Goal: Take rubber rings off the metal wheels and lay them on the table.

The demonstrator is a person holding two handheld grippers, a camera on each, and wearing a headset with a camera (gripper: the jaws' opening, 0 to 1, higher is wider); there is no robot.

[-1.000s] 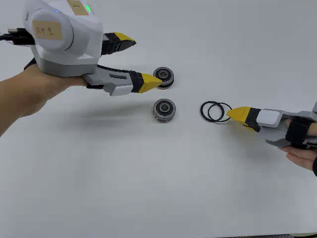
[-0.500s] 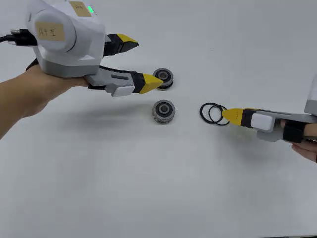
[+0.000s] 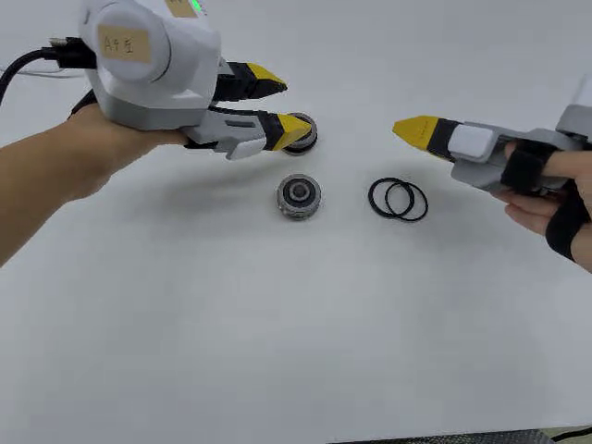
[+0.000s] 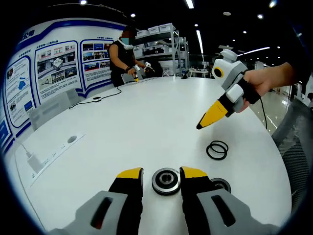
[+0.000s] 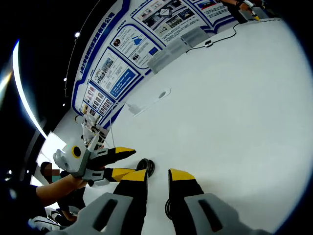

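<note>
Rubber rings (image 3: 398, 199), two of them overlapping, are lying flat on the white desk (image 3: 277, 351), to the right of the near metal wheel (image 3: 300, 196) and apart from it. The far metal wheel (image 4: 166, 181) is sitting between the yellow tips of the left hand-held gripper (image 3: 296, 105), whose jaws are standing open on either side of it; whether they are touching it I cannot tell. The right hand-held gripper (image 3: 407, 128) is hovering above the desk, just beyond the rings on their far side, its jaws standing a little apart and holding nothing. Both wheels are lying flat, each showing a dark outer band.
</note>
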